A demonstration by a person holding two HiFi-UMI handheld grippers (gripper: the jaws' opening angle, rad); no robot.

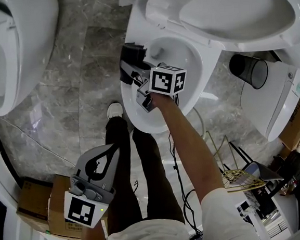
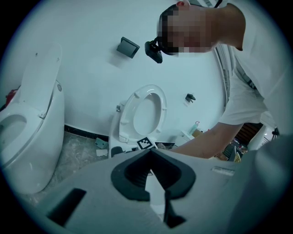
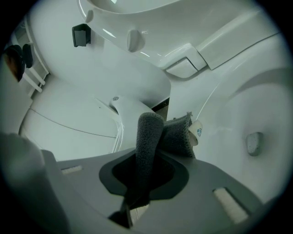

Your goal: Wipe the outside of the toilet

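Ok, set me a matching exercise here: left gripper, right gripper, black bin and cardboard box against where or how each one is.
1 left gripper
2 right gripper
3 black bin
4 cardboard box

a on the floor, at the person's left
b shut on the grey cloth
c jaws together, nothing between them
d on the floor, at the person's right

Pairs: 1-c, 2-b, 3-d, 4-a

A sanitary-ware showroom or test space is being shown: several toilets (image 1: 8, 51) are being kept close together on a grey marble floor (image 1: 70, 108), with cardboard boxes (image 1: 53, 203) and loose cables (image 1: 177, 164) being left among them.
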